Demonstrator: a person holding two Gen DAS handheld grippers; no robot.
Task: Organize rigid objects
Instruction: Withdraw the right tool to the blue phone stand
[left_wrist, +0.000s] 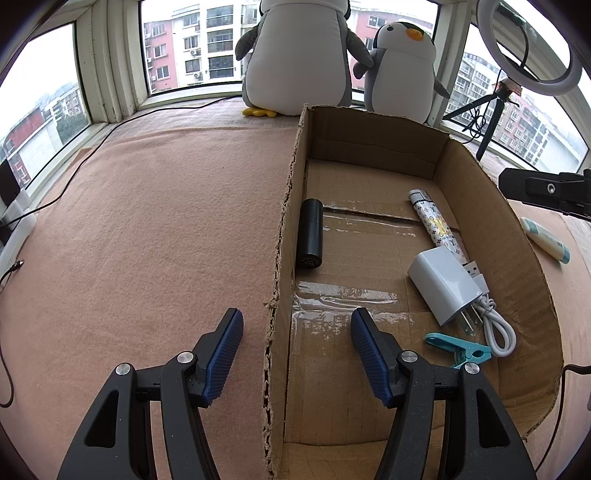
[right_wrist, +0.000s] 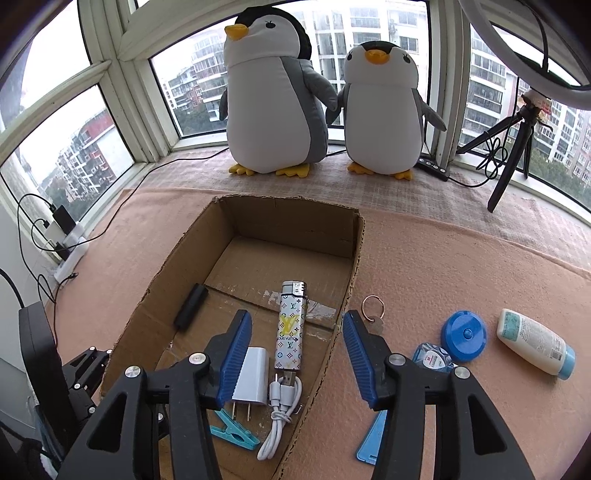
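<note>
Here, an open cardboard box (right_wrist: 173, 325) on a pink cloth (left_wrist: 147, 221), with five things inside. Black tube (left_wrist: 311, 233) lying along the left wall. Patterned lighter (right_wrist: 290, 330) nearer the right wall, metal end pointing to the far side. White charger (right_wrist: 253, 380) just beside the lighter's near end, prongs toward the camera. White cable (right_wrist: 279, 417) coiled by the charger, its plug touching the lighter's end. Teal clip (right_wrist: 234, 432) nearest the front, close to the charger's prongs.

Left claw (left_wrist: 297, 326) spread wide, holding nothing. Straddling the left wall of the box: one finger over the cloth, the other over the box floor. Tube well ahead of it, between the two fingers' lines; charger and clip off to its right.

Right claw (right_wrist: 297, 332) also spread wide and empty. Straddling the right wall: left finger over the charger, right finger over the cloth. Lighter directly between the fingers, but lower, not touched.

Outside the box, on the cloth to the right: key ring (right_wrist: 373, 306) just ahead of the right finger, blue round lid (right_wrist: 463, 336), small blue-white item (right_wrist: 432, 356) partly hidden behind the finger, white bottle (right_wrist: 535, 343) lying on its side, blue flat piece (right_wrist: 373, 439) under the claw.

Two plush penguins (right_wrist: 275, 99) at the window behind.
</note>
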